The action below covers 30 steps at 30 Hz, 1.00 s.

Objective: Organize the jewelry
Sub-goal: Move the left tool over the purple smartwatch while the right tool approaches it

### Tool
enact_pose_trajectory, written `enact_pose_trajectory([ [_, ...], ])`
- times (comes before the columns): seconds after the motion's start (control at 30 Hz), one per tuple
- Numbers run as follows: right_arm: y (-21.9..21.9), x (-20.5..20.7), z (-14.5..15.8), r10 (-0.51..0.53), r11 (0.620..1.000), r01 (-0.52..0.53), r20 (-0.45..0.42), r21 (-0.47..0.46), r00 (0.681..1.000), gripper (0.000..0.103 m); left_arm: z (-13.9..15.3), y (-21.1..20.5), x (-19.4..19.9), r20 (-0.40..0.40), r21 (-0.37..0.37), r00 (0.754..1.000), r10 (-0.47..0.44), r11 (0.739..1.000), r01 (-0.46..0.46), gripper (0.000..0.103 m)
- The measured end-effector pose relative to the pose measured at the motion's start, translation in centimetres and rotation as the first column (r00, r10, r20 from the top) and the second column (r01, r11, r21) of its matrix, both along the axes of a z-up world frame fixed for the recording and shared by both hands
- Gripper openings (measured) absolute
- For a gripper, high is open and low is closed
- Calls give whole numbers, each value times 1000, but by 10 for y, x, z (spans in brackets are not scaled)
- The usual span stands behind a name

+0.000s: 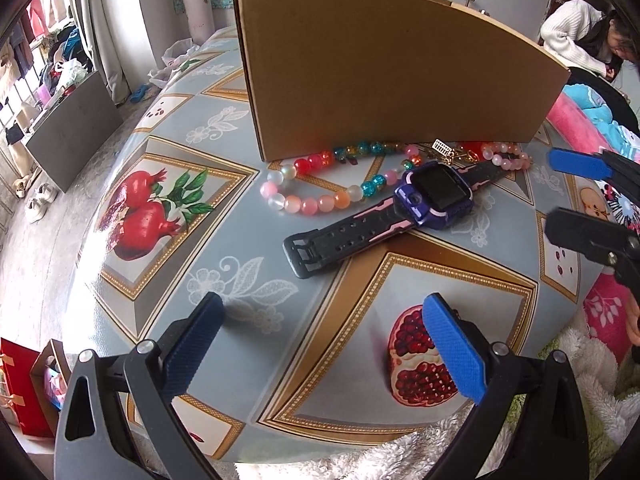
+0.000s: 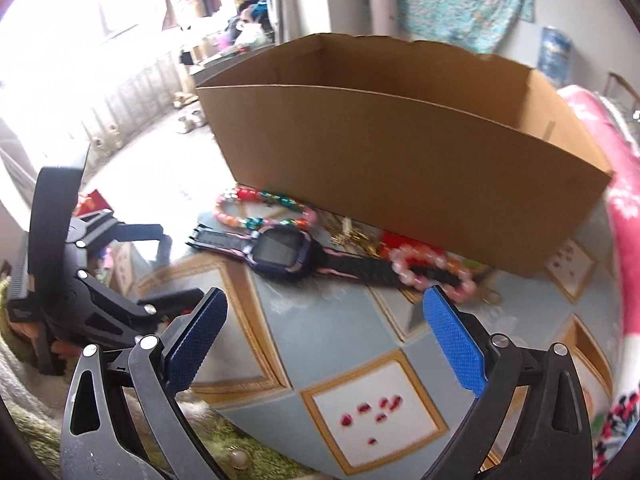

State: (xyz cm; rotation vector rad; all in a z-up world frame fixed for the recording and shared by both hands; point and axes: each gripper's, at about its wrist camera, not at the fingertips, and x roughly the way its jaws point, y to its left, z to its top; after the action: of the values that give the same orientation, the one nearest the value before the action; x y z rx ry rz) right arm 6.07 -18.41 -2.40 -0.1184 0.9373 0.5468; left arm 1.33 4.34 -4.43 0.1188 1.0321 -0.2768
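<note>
Jaws of both grippers gape empty over the pomegranate-print tablecloth (image 1: 168, 152) by curtains (image 1: 108, 20).

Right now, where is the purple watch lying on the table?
In the left wrist view the purple watch lies flat mid-table, in front of the cardboard box, with the multicoloured bead bracelet just to its left and the pink bead bracelet at its far strap end.

Home: curtains (image 1: 108, 28), shoes (image 1: 40, 198), clothes (image 1: 60, 56).
</note>
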Motion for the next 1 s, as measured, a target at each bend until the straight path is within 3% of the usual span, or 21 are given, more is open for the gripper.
enact_pose_trajectory([
  [0.13,16,15,0,76,992,-70,-55,102,996,78,3,6,-7,15,-31,1000,2,1000,-2,98],
  [0.43,38,44,-16,110,981,-84,-144,172,983,73,1,4,-12,32,-11,999,1,1000,0,98],
  [0.57,40,45,-23,127,977,-87,-203,195,971,66,5,14,-13,37,-87,999,14,996,-10,98],
  [0.73,44,40,-28,119,978,-75,-227,194,967,66,12,33,-11,19,-213,998,60,976,-55,98],
  [1.0,33,29,-31,88,968,-15,-282,250,955,66,24,32,-23,71,-165,997,39,986,-27,91],
])
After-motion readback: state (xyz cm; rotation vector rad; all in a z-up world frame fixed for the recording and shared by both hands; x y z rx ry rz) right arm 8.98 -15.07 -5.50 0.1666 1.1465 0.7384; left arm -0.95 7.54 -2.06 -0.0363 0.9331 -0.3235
